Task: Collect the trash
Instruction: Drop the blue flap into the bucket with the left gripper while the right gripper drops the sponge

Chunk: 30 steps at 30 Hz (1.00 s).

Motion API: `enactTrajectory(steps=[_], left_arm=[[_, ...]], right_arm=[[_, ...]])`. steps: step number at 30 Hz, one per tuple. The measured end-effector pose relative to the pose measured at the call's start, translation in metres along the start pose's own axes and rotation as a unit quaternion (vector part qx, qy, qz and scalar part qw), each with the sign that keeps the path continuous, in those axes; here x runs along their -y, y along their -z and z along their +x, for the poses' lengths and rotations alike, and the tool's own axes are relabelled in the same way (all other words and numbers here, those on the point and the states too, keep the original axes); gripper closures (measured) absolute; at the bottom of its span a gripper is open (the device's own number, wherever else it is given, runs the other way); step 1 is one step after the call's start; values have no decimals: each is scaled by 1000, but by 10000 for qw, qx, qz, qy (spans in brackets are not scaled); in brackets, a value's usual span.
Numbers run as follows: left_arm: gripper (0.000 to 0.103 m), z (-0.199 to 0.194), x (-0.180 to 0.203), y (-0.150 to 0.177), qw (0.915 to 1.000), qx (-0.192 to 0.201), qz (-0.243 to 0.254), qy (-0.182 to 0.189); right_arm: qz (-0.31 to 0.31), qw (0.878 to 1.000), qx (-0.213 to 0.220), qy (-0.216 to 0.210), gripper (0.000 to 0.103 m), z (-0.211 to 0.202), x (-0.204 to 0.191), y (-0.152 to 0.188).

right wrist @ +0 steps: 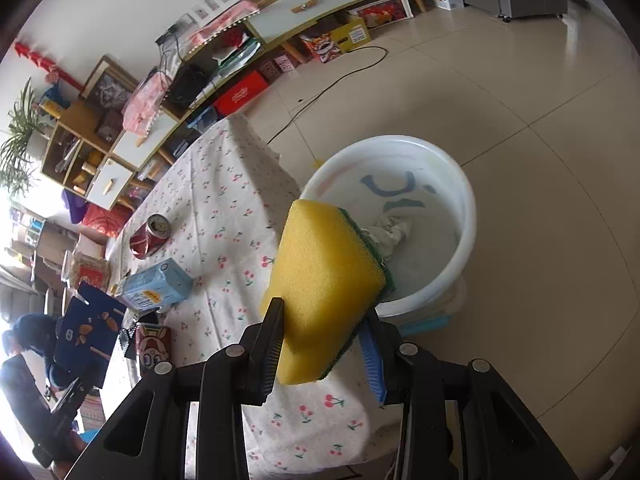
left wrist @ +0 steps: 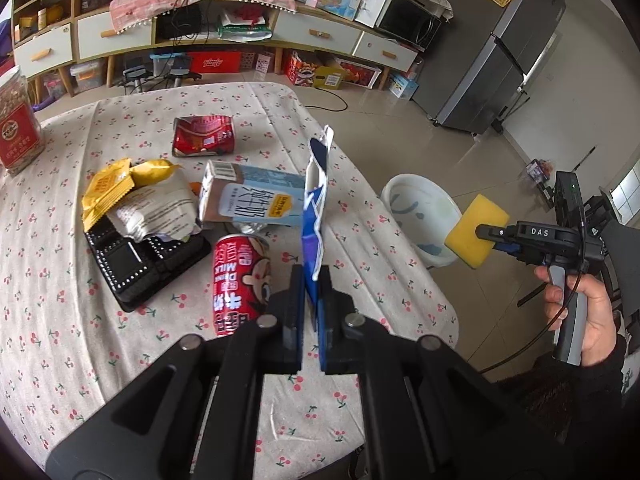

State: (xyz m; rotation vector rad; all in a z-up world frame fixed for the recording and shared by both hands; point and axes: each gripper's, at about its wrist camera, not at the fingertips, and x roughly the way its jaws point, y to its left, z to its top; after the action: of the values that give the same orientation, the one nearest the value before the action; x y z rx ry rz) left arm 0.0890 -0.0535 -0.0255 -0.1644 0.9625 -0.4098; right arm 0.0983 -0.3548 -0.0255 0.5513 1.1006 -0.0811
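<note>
My right tongs (right wrist: 324, 344) are clamped on the yellow sponge (right wrist: 326, 292), green scrub side facing right. I've got it hanging past the bench edge, near the rim of the white bucket (right wrist: 466, 216) on the floor, so a release should drop it in once it's fully over the opening. The bucket already has a crumpled white wad (right wrist: 390, 232) at the bottom, so I read it as the bin.

My left tongs (left wrist: 311, 304) are pressed together on a flattened blue carton (left wrist: 316, 208), held on edge and upright above the near right part of the bench (left wrist: 72, 344). The thin card allows a near-total close. I'd say it's kept high to clear the clutter on its way right toward the bucket.

Still on the cherry-print cloth: a red milk can (left wrist: 240, 280) just left of the tongs, a light blue milk box (left wrist: 256, 200) lying on its side behind it, yellow wrappers (left wrist: 108, 192) and crumpled paper heaped on a black tray (left wrist: 136, 264) further left, a red foil pack (left wrist: 204, 136) farther back, and a jar (left wrist: 16, 124) at the far left edge. A crushed red can (right wrist: 150, 236) shows in the right wrist view.

So collection looks early to me, with most of the trash untouched.
</note>
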Motion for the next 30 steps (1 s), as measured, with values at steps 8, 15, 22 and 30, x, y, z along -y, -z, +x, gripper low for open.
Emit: enactTrajectory(steps=[8, 15, 22, 30], left_arm=[[97, 43, 62, -16, 9981, -299, 490, 204], [97, 92, 121, -29, 9933, -576, 926, 393], [97, 140, 144, -38, 9911, -750, 1027, 397], [61, 158, 156, -38, 9908, -510, 1238, 214]], right_arm=[[603, 9980, 131, 112, 66, -16, 69, -10], [781, 9965, 187, 250, 66, -18, 96, -19], [767, 9966, 225, 219, 66, -18, 99, -22], [675, 9970, 233, 294, 66, -14, 90, -26]])
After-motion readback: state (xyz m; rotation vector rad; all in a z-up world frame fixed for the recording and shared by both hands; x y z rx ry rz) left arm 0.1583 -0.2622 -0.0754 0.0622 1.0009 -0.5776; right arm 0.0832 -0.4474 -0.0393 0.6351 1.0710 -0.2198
